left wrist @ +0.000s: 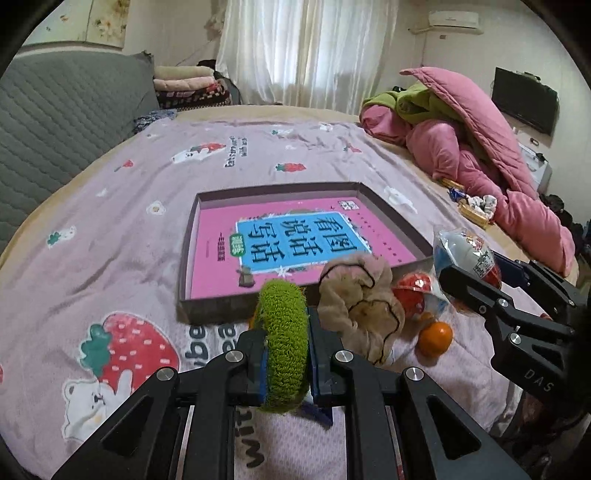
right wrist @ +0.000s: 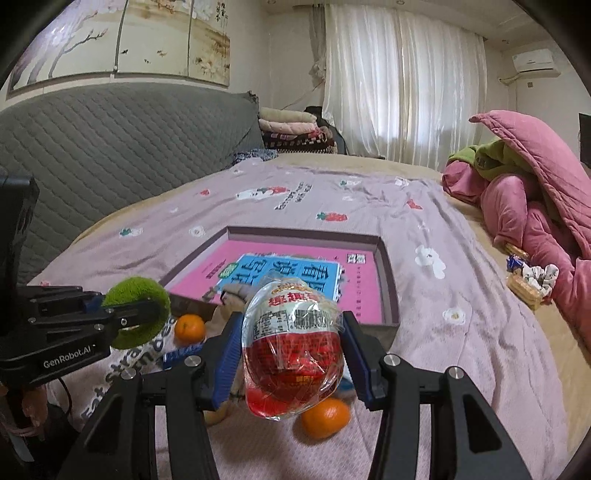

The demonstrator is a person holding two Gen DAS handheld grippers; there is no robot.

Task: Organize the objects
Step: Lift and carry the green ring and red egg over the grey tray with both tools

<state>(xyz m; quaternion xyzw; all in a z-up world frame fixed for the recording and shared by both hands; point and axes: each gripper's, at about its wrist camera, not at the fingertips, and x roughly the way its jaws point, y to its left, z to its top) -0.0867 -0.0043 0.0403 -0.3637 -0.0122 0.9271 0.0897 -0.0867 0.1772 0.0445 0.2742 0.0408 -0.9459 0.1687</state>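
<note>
Now the left gripper clamps a green scrunchie and the right gripper a wrapped toy egg, both seemingly bound for the shallow box.

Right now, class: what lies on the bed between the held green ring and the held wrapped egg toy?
A crumpled beige cloth and an orange, in the left wrist view.

Headboard: grey, quilted, far left of the grippers.
Curtain: white, sheer, straight ahead.
Folded blankets: stacked ahead, left of curtain.
Quilt: pink, heaped far right.
Television: black, wall-mounted, beyond the quilt.
Air conditioner: high, right.
</note>
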